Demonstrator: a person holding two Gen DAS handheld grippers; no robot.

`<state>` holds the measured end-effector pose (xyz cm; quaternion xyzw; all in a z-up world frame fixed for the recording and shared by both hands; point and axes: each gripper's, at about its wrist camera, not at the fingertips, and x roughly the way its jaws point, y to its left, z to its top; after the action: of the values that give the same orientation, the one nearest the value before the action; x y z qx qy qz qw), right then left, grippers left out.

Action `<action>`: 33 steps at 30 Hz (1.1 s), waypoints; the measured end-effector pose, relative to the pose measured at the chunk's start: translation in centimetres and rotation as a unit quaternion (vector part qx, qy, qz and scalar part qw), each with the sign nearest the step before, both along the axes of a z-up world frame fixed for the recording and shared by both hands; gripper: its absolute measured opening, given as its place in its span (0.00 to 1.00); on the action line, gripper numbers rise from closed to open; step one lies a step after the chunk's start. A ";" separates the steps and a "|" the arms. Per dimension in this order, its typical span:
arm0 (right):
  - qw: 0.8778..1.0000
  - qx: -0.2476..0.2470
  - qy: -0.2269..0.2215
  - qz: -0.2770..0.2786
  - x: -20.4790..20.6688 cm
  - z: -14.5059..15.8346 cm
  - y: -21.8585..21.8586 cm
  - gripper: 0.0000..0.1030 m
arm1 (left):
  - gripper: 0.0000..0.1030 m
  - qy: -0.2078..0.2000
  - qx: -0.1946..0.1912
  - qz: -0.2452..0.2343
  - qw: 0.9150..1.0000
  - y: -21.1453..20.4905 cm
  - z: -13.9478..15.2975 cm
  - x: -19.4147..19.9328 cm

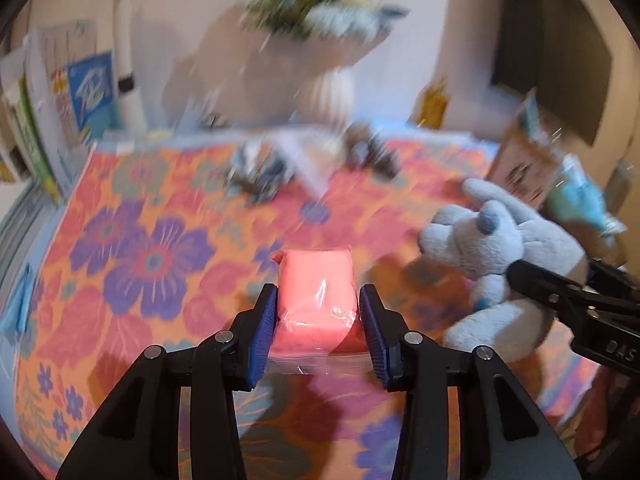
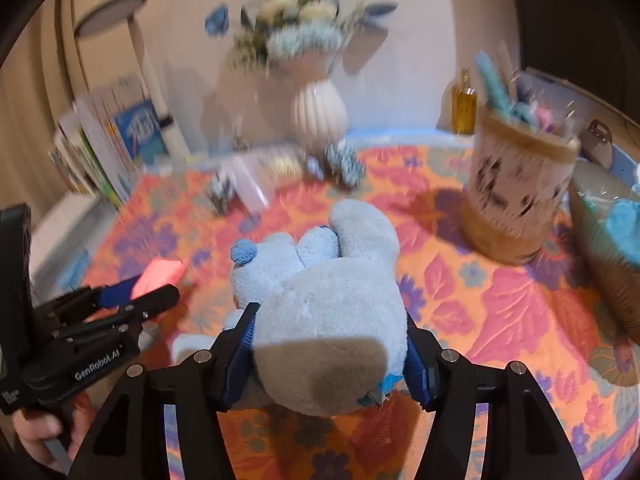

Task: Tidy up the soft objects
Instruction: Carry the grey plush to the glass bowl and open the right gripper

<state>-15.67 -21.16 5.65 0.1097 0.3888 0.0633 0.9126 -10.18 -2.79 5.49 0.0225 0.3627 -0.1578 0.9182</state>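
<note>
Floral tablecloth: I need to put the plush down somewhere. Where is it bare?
Bare cloth lies right of the grey plush toy, short of the fabric basket. Crowded along the back by the white vase and small blurred items, and left by the pink packet.

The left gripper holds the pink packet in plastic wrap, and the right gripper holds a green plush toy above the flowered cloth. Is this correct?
One detail is wrong: the plush toy in the right gripper is pale grey-blue, not green, as the right wrist view shows. The rest stands: the left gripper holds the pink packet above the flowered cloth.
</note>
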 end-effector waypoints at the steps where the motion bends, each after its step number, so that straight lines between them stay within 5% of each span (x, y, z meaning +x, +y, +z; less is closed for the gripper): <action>1: 1.000 0.003 -0.015 -0.009 -0.4 1.1 -0.7 0.60 | 0.37 -0.010 -0.002 -0.006 1.000 -0.4 0.9 -0.1; 8: 0.991 0.015 -0.105 -0.084 -3.7 7.6 -7.2 0.60 | 0.39 -0.100 -0.012 -0.057 0.993 -7.7 8.6 -1.1; 14: 0.964 0.017 -0.139 -0.225 -6.1 11.1 -17.1 0.60 | 0.39 -0.142 -0.032 -0.148 0.978 -17.7 12.9 -1.0; 21: 0.925 0.091 -0.068 -0.362 -6.0 6.4 -29.8 0.60 | 0.37 -0.079 -0.049 -0.270 0.958 -29.1 11.9 0.9; 29: 0.914 0.124 -0.024 -0.386 -5.8 2.3 -33.9 0.62 | 0.38 -0.054 -0.039 -0.279 0.958 -30.8 9.2 1.3; 33: 0.913 0.141 0.026 -0.381 -4.2 0.6 -35.2 0.75 | 0.63 -0.033 -0.050 -0.267 0.962 -28.1 8.9 2.0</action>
<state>-19.89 -56.37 6.20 0.3785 0.3284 -0.2378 0.8321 -8.16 -30.90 14.42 0.0779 0.3050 -0.4139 0.8542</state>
